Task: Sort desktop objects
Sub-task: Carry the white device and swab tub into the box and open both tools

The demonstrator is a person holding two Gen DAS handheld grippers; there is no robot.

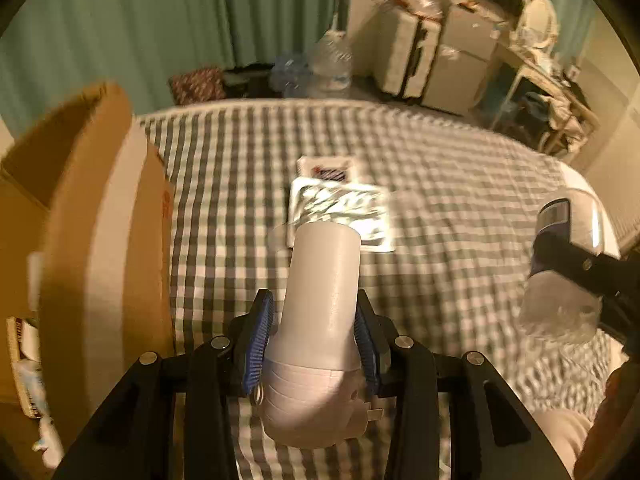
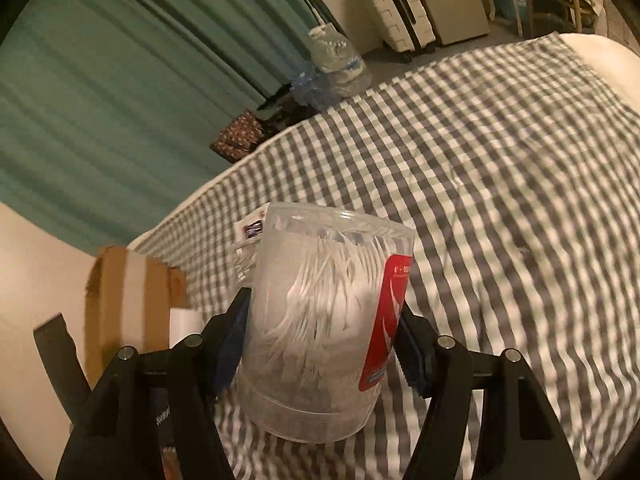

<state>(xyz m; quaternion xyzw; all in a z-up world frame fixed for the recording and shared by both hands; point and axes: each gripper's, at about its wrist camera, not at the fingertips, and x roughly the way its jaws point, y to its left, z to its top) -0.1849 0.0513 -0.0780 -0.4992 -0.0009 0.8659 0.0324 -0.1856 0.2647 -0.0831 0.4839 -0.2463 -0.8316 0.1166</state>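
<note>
From my right wrist camera I see the right gripper (image 2: pixel 324 340) clamped on a clear plastic jar (image 2: pixel 320 320) with a red label (image 2: pixel 386 320) – thin white sticks fill it. Both pads press its sides, and it leans a little to the right. Under it lies the grey-and-white checked sheet (image 2: pixel 500 184). At lower left stands a cardboard box (image 2: pixel 132 304) with pale tape. Beyond the bed – green curtains (image 2: pixel 120 92), a white suitcase (image 2: pixel 394 4) and a big water bottle (image 2: pixel 340 60).
</note>
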